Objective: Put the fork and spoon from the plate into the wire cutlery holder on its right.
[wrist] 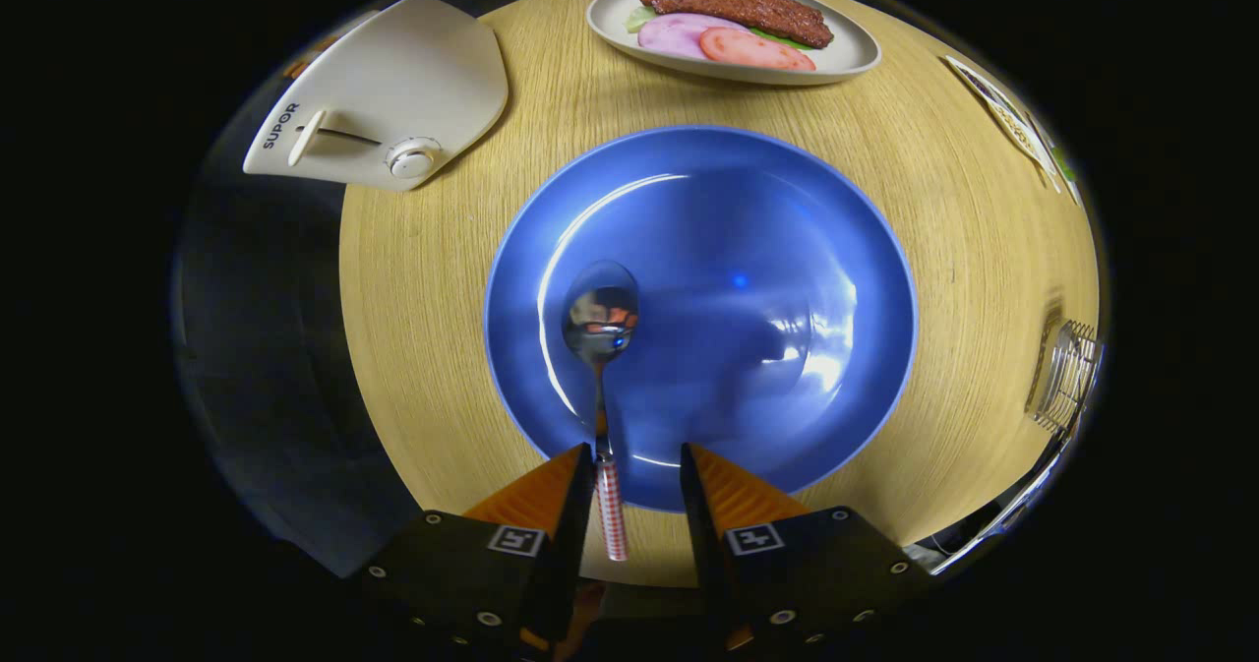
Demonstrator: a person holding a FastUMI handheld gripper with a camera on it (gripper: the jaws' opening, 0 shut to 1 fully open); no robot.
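Note:
A metal spoon with a checked handle lies on the blue plate, bowl up and pointing away from me. Its handle runs back over the plate's near rim and into the gap between my fingers. My gripper is open, low over that near rim. The handle lies right beside the left finger, while the right finger stands well apart from it. The wire cutlery holder stands far to the right of the plate, at the table's edge.
The round wooden table carries a white appliance with a lever and a knob beyond the plate on the left. A pale dish of meat and sliced food sits beyond the plate. A printed card lies at the far right.

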